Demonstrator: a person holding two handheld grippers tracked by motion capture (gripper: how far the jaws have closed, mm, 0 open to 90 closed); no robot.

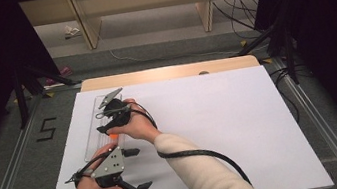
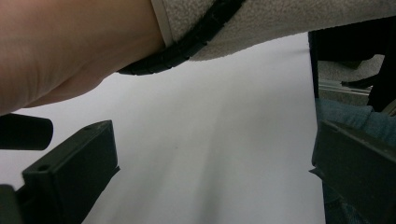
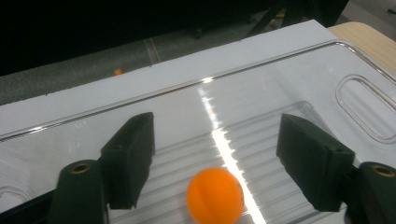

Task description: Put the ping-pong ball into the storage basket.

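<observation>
So the orange ball [image 3: 215,196] is sitting loose in the clear plastic tray [image 3: 280,79], on its ribbed floor. It's round, so no long axis or pointing direction to speak of. The tray is the long thing: in the high view it runs away from the person along the left side of the white sheet [image 1: 222,132] covering the tabletop [image 1: 168,73].

The right gripper [image 3: 217,154] hangs over the tray with its jaws spread wide, ball low between them but touching neither pad. The left gripper [image 1: 135,170] rests near the front edge of the sheet, jaws apart with nothing in them, pointing across toward the right forearm in its cream sleeve [image 2: 280,23].

The room is dark at the sides, with a grey floor, metal rails, loose cables and pale wooden shelving at the back. A "5" [image 1: 46,129] is marked on the floor left of the table. There might be a tiny orange speck on the floor in the right gripper view, but it's too small to call.
</observation>
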